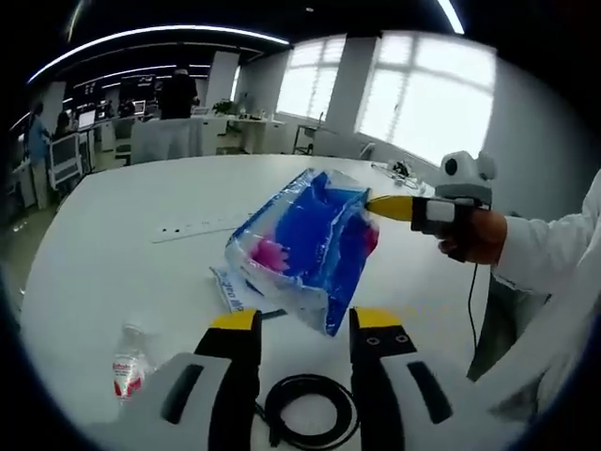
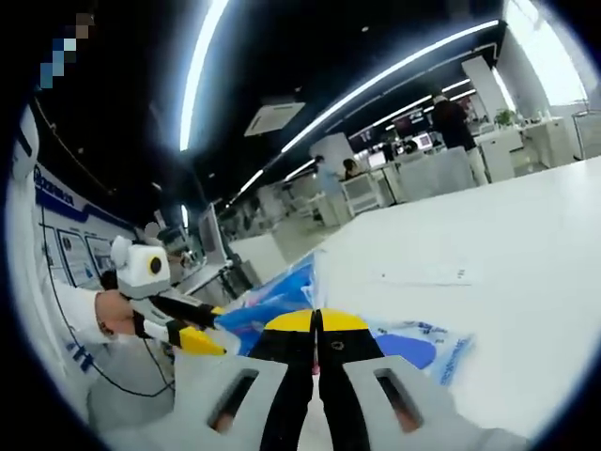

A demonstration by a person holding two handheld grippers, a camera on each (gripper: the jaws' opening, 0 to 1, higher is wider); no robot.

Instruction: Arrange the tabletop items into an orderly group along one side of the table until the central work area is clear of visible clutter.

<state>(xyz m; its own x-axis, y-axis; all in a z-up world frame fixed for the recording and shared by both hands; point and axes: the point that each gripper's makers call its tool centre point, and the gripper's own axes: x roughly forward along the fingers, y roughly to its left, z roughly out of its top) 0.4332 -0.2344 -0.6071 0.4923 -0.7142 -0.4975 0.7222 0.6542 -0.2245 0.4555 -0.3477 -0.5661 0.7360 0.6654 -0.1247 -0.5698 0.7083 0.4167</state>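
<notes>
A blue and clear plastic bag with a pink patch hangs tilted over the white table. My right gripper comes in from the right and is shut on the bag's upper corner. In the right gripper view its jaws are pressed together on the blue bag. My left gripper is open just in front of the bag's lower corner, nothing between its jaws. It also shows from the side, left of the bag.
A small water bottle with a red label lies at the near left. A coiled black cable lies between my left jaws. A flat white and blue packet lies under the bag. Desks, screens and people stand beyond the table's far edge.
</notes>
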